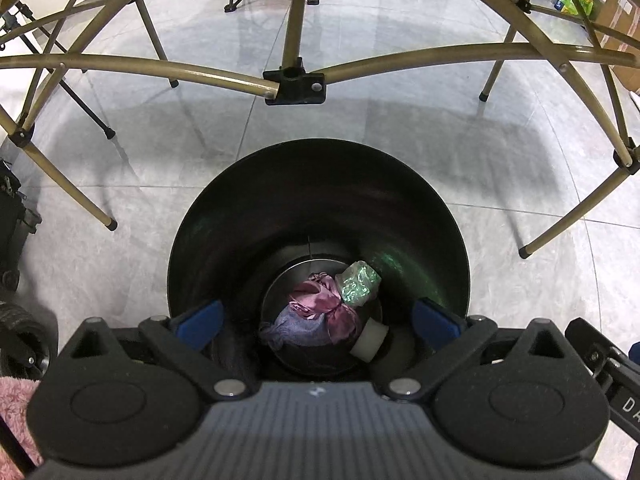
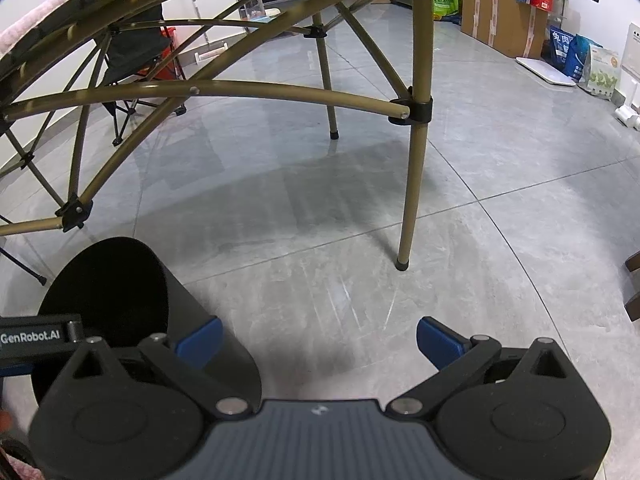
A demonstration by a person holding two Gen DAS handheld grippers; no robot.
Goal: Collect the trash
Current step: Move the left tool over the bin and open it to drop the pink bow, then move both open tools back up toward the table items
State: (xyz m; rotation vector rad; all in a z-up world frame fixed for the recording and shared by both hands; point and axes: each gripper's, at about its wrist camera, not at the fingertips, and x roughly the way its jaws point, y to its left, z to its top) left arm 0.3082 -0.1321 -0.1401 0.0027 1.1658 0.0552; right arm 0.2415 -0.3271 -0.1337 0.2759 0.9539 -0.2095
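A black round trash bin (image 1: 224, 216) stands on the grey floor, seen from above in the left wrist view. At its bottom lie a pink wrapper (image 1: 320, 300), a purple-blue cloth (image 1: 292, 330), a crumpled green wrapper (image 1: 358, 283) and a white cup-like piece (image 1: 370, 340). My left gripper (image 1: 318, 322) hangs over the bin mouth, open, with nothing between its blue pads (image 1: 202, 320). In the right wrist view the same bin (image 2: 120, 280) stands at lower left. My right gripper (image 2: 318, 342) is open over bare floor, holding nothing.
A folding table's gold metal legs and crossbars (image 1: 294, 60) arch over the bin; one leg (image 2: 412, 184) stands just right of centre. Cardboard boxes (image 2: 504, 16) and bags (image 2: 600, 72) line the far wall. A folding chair (image 2: 132, 64) stands at back left.
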